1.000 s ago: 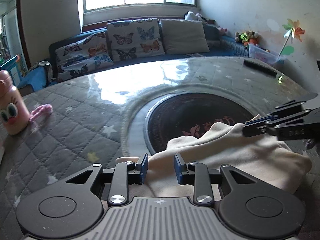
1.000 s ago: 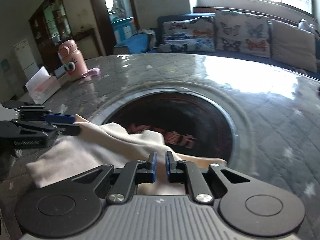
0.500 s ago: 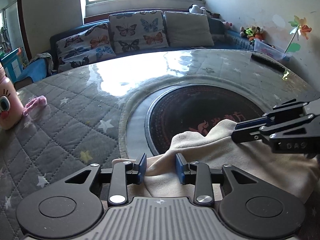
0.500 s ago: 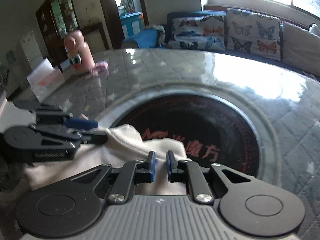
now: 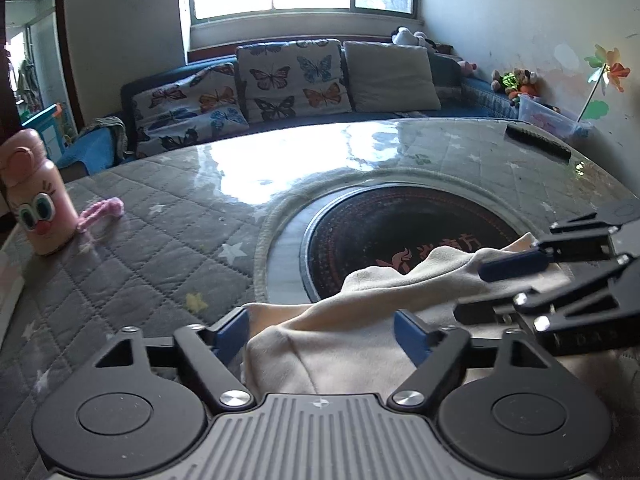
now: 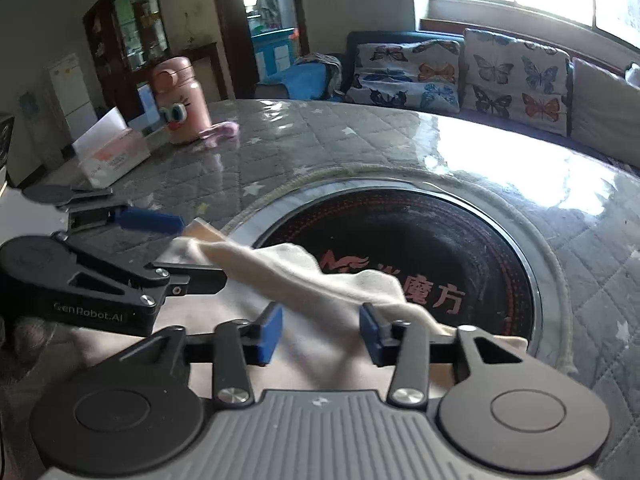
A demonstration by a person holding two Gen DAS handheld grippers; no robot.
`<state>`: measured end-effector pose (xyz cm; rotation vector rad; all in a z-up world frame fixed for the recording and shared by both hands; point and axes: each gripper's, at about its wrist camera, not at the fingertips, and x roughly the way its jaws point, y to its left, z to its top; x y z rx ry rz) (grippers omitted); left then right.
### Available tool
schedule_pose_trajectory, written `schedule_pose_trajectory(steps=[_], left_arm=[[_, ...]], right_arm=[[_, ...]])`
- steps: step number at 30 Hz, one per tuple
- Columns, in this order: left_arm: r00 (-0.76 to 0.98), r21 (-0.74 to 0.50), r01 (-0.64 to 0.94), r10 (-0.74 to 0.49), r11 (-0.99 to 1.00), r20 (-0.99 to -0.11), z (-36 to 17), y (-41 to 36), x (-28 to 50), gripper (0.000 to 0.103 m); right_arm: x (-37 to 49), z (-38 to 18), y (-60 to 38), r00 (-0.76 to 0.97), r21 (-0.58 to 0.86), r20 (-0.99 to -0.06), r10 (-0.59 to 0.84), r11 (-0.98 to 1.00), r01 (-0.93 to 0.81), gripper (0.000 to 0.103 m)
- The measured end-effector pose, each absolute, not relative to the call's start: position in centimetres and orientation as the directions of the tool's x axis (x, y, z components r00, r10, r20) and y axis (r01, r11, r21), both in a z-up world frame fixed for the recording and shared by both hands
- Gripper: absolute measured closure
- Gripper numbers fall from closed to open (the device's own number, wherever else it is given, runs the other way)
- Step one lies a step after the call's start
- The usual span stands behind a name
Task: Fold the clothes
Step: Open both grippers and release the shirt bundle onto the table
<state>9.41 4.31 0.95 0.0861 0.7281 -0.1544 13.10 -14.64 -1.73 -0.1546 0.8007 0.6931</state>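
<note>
A cream garment (image 5: 352, 336) lies bunched at the near edge of the round table, part of it over the dark centre disc (image 5: 404, 232). My left gripper (image 5: 322, 330) stands open, its blue pads wide apart on either side of the cloth. In the right wrist view the same garment (image 6: 320, 320) runs between the spread pads of my right gripper (image 6: 318, 330), also open. Each gripper shows in the other's view: the right gripper (image 5: 516, 280) at the right, the left gripper (image 6: 188, 248) at the left, both jaws apart over the cloth.
A pink cartoon bottle (image 5: 36, 204) and a pink fuzzy item (image 5: 102, 212) stand at the table's left. A tissue box (image 6: 114, 156) sits beside them. A dark remote (image 5: 538, 142) lies far right. A sofa with butterfly cushions (image 5: 288, 80) runs behind the quilted table cover (image 5: 160, 232).
Both grippers have opened wide and let go of the cream garment, which has slumped down between their pads. Both were nearly shut on it earlier.
</note>
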Motion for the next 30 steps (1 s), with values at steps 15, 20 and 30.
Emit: schedule_pose_trajectory(steps=[15,20,30], left_arm=[[0.768,0.016,0.084,-0.055,0.996,-0.639,1.5,5.1,4.7,0.000],[0.766,0.000,0.064,-0.049,0.998,-0.641,1.4,5.2,3.4,0.000],[0.741,-0.004,0.024,-0.021,1.000,-0.671,-0.5,5.0,2.1,0.000]], right_arm=[[6.4,-1.9,-13.9,0.475,0.048,-0.714,0.515,0.712,-0.700,0.049],[4.6,-2.0,-14.6,0.506,0.022,-0.693,0.514,0.716,-0.698,0.049],[2.8,-2.3,-17.2,0.522,0.041,-0.677,0.518,0.736,-0.676,0.048]])
